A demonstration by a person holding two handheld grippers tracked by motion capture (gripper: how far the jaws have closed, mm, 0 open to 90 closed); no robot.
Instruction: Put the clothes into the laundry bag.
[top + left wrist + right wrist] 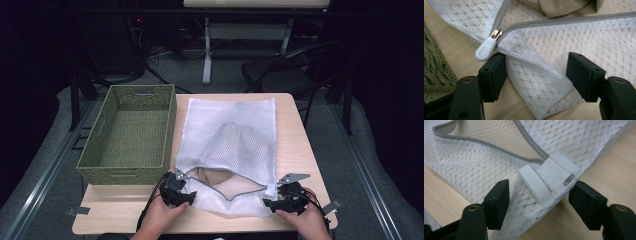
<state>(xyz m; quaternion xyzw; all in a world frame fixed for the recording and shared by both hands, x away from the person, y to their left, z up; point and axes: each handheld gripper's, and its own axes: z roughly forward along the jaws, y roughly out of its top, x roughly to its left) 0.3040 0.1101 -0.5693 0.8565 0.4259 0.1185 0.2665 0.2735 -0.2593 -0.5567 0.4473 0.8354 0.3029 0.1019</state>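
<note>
Step in hand: I reckon I'm about to zip this mesh laundry bag [235, 145] shut, or at least get hold of both ends of its mouth first.
Where the bag is: flat on the wooden table [295, 135], just beside the woven basket [131, 132], with the open mouth at my end.
Left gripper [536, 72]: fingers spread, nothing pinched yet; a fold of mesh sits between them and the white zipper pull [485, 48] lies just off one pad.
Right gripper [539, 200]: also spread wide, straddling the far corner of the bag where the white webbing loop [536, 186] is sewn on.
How I'd do it well: clamp the right side on that loop corner so the bag can't slide, then take the pull itself on the left, not the mesh next to it (mesh just stretches and the slider snags).
Watch out: the tan cloth [559, 7] inside the bag pokes up near the grey zipper tape [574, 20]; I'd keep it clear of the teeth.
Bag texture: thin white diamond-pattern netting, floppy, see-through to the wood.
Pull: smooth rounded plastic teardrop on a brassy slider.
Loop: flat ribbed strap, stiffer than the net.
Basket: green, coarse weave, rectangular, with handle slots.
</note>
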